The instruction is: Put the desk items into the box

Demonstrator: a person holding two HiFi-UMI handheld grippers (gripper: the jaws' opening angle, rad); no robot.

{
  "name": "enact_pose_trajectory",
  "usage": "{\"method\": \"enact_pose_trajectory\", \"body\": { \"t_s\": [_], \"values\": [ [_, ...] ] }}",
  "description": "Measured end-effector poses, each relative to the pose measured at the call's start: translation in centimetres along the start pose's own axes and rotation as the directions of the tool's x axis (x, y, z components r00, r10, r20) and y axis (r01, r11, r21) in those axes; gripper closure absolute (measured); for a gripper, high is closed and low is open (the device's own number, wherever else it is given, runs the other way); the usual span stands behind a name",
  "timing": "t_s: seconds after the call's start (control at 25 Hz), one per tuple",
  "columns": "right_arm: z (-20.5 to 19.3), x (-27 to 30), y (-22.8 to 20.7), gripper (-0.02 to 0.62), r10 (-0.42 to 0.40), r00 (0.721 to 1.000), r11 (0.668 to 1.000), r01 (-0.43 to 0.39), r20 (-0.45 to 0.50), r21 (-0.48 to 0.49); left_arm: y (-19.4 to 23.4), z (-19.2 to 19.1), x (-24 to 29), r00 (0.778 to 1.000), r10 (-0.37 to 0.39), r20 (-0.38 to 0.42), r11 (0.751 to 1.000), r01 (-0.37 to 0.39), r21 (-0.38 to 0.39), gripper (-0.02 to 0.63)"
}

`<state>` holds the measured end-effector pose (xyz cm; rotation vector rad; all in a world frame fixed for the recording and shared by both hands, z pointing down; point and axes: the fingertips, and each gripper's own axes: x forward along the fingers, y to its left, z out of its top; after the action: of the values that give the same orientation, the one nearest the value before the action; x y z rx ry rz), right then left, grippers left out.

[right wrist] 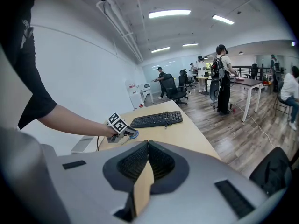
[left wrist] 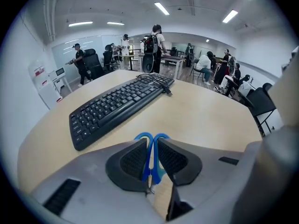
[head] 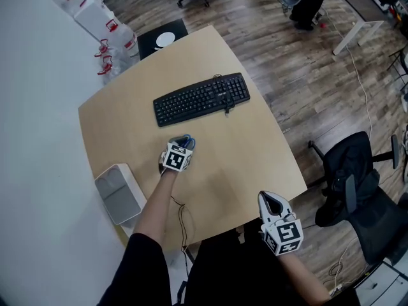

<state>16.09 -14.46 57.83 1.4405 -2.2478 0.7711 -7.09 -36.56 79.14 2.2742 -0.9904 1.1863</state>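
Blue-handled scissors (head: pixel 188 141) (left wrist: pixel 152 146) sit between the jaws of my left gripper (head: pixel 183 145) (left wrist: pixel 150 160), whose pads press on the two handle loops just above the wooden desk (head: pixel 248 152). A black keyboard (head: pixel 201 98) (left wrist: pixel 117 107) (right wrist: pixel 156 119) lies beyond it, cable coiled on top. An open grey-white box (head: pixel 119 193) (right wrist: pixel 84 144) stands at the desk's left edge, beside my left forearm. My right gripper (head: pixel 273 203) (right wrist: pixel 148 146) hangs at the desk's near right corner, pads together with nothing in them. The right gripper view shows the left gripper (right wrist: pixel 127 134) from behind.
A black office chair (head: pixel 357 183) stands right of the desk on the wood floor. White containers with red handles (head: pixel 105 27) line the wall at the far left. Several people and more desks fill the room's far side (left wrist: pixel 154 43).
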Motion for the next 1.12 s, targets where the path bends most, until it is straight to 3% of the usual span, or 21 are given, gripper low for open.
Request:
{"method": "enact_pose_trajectory", "body": {
  "t_s": [0.24, 0.32, 0.68, 0.96, 1.12],
  "values": [
    [0.5, -0.9, 1.0, 0.535, 0.068, 0.997, 0.997, -0.067, 0.025, -0.039, -1.0, 1.5, -5.3, 0.994, 0.045, 0.097, 0.994, -0.035, -0.102, 0.532],
    [0.9, -1.4, 1.7, 0.535, 0.099, 0.994, 0.993, -0.097, 0.035, -0.062, -1.5, 1.9, -7.3, 0.99, 0.075, 0.12, 0.993, -0.063, -0.1, 0.532],
    [2.2, -3.7, 3.5, 0.535, 0.228, 0.97, 0.967, -0.216, 0.081, -0.137, -3.1, 2.4, -15.8, 0.954, 0.21, 0.211, 0.963, -0.164, -0.215, 0.532],
    [2.0, -4.2, 7.6, 0.535, 0.389, 0.918, 0.909, -0.369, 0.079, -0.192, -3.4, 0.6, -22.7, 0.905, 0.339, 0.255, 0.912, -0.25, -0.325, 0.532],
    [0.1, -4.0, 10.6, 0.535, 0.489, 0.872, 0.852, -0.473, 0.016, -0.225, -3.1, -2.3, -27.7, 0.875, 0.426, 0.23, 0.873, -0.331, -0.358, 0.532]
  ]
}}
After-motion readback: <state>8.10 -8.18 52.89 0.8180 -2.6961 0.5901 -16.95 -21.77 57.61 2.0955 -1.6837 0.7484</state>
